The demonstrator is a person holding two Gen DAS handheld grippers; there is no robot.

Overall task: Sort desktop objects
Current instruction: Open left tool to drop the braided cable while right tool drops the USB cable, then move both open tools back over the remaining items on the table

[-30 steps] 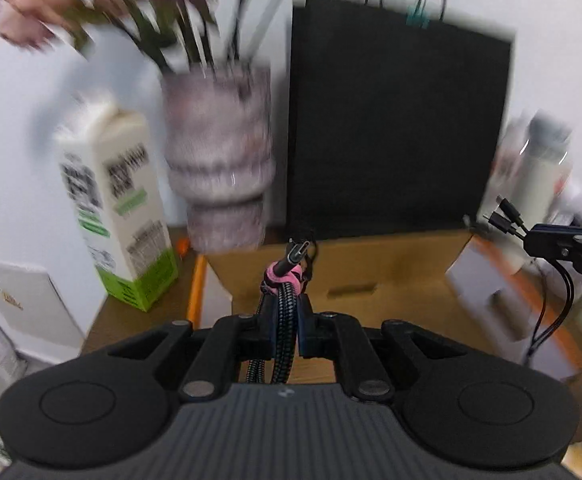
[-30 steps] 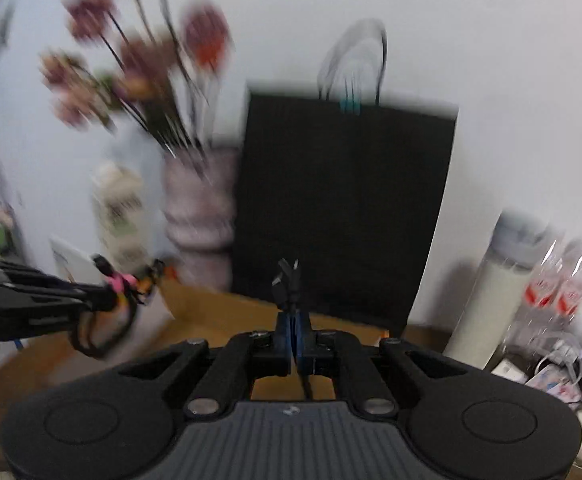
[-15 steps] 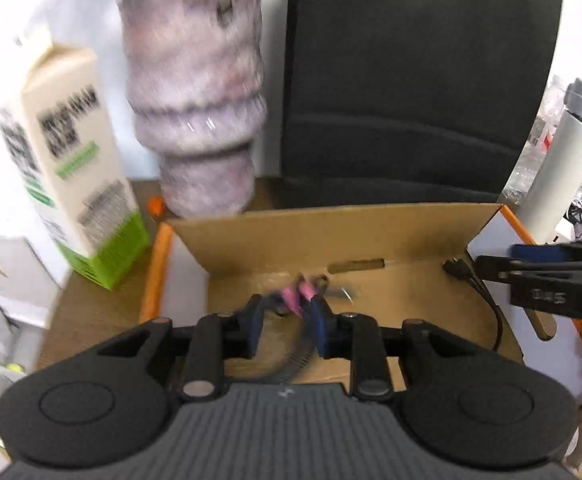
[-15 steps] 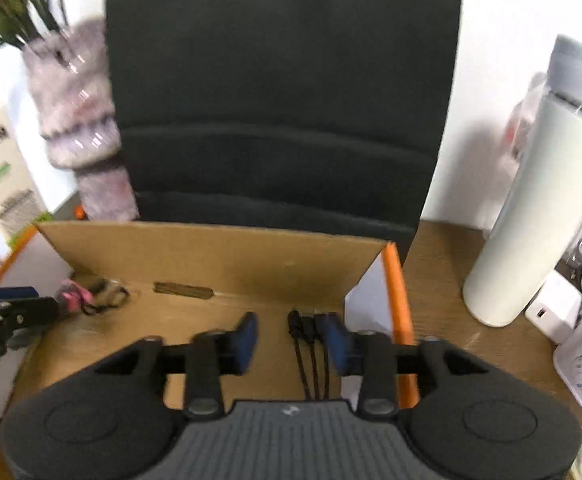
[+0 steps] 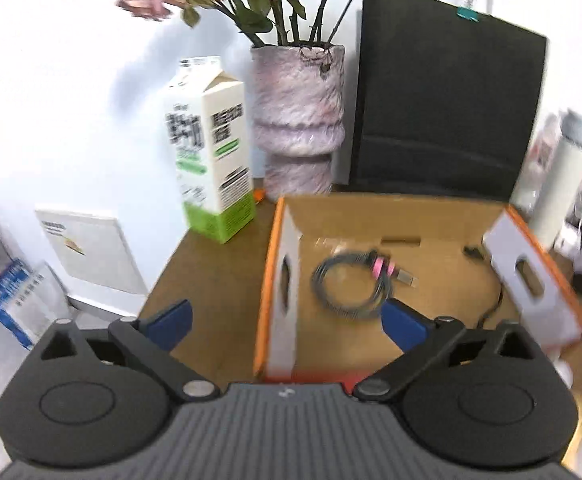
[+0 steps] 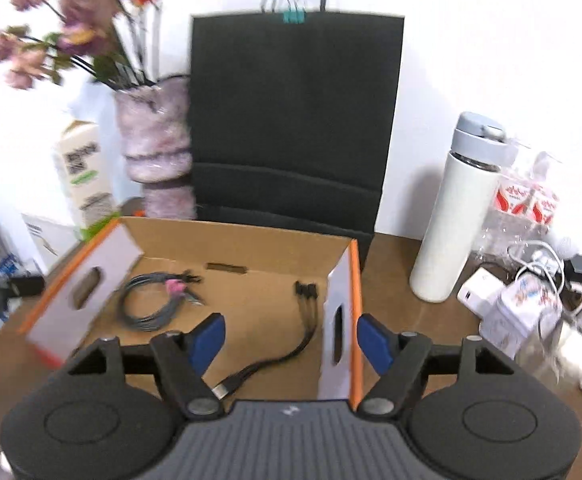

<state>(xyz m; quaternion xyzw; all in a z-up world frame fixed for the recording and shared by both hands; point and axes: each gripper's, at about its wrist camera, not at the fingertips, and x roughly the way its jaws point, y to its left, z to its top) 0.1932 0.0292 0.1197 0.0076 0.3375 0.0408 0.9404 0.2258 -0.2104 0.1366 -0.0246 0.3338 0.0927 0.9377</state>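
An open cardboard box (image 5: pixel 281 276) with orange edges sits on the wooden desk. On its floor lies a coiled grey cable (image 5: pixel 351 286) with a pink tie, also visible in the right wrist view (image 6: pixel 151 304). A black multi-head cable (image 6: pixel 303 332) lies beside the box's right wall (image 6: pixel 341 308); its far end shows in the left wrist view (image 5: pixel 491 292). My left gripper (image 5: pixel 287 320) hangs above the box's near left corner, jaws still opening, gripping nothing. My right gripper (image 6: pixel 291 340) hovers over the near right side, jaws opening, free of the black cable below.
Behind the box stand a milk carton (image 5: pixel 211 160), a pink vase (image 5: pixel 299 120) of dried flowers and a black paper bag (image 6: pixel 295 120). To the right are a white bottle (image 6: pixel 455 220) and a tangle of chargers (image 6: pixel 523 304).
Both grippers were shut on their cables a second ago. They have let go: the grey coil and the black cable now lie in the box, jaws wide, both grippers drawn back.
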